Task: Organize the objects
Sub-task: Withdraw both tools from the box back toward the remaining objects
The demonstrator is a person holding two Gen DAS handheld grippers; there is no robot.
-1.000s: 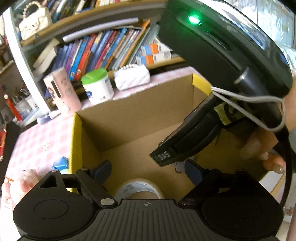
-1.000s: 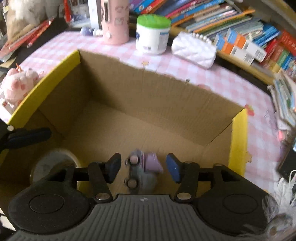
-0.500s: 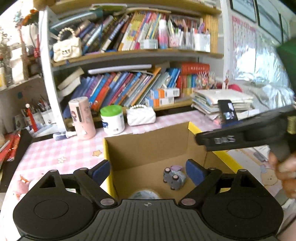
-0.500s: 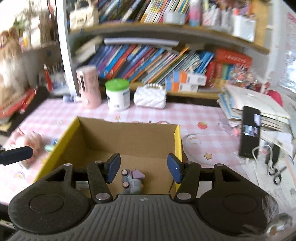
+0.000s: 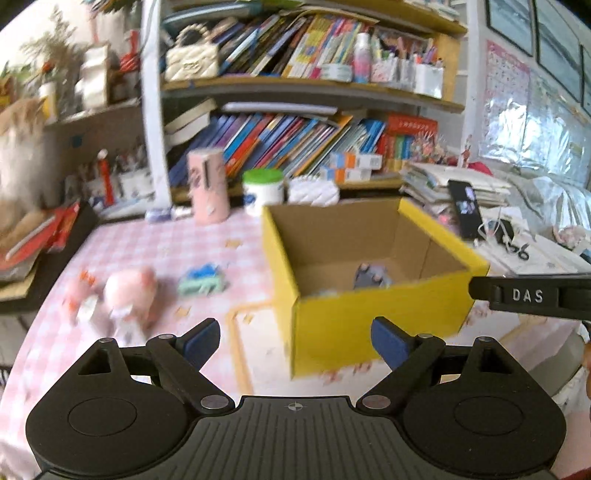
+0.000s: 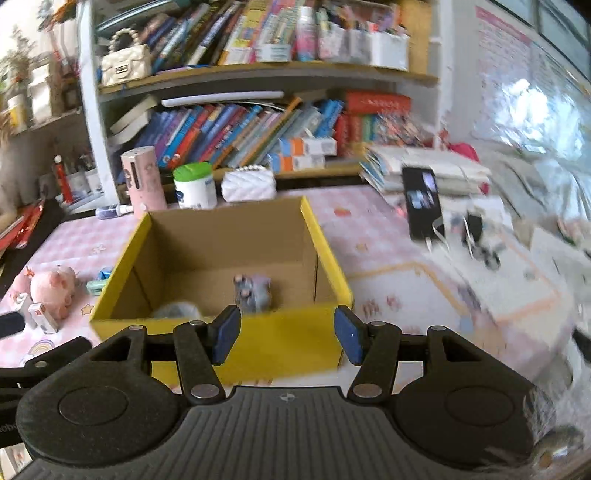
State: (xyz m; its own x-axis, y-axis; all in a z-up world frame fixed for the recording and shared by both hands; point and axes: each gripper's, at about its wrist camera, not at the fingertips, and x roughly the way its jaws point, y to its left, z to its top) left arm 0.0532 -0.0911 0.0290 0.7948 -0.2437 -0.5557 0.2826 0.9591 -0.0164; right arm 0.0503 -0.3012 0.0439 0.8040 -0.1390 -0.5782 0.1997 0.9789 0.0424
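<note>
Pink checked tablecloth [image 5: 155,243], yellow box [image 6: 236,343], crowded bookshelf [image 5: 295,122], 2 grippers spread, empty

Bookshelf [image 6: 258,85] w/ white upright and wooden boards behind worktop [image 6: 369,236], crammed w/ leaning books. Worktop has pink checked cloth. Rt side: wall w/ framed pics [image 5: 554,33], poster [image 5: 506,85], bright daylight glare. Pics partly blurred.

toy car [image 6: 254,291] in box [image 6: 236,343]; plush pig [image 6: 53,288] left of box; jar [image 6: 195,186] behind box
</note>
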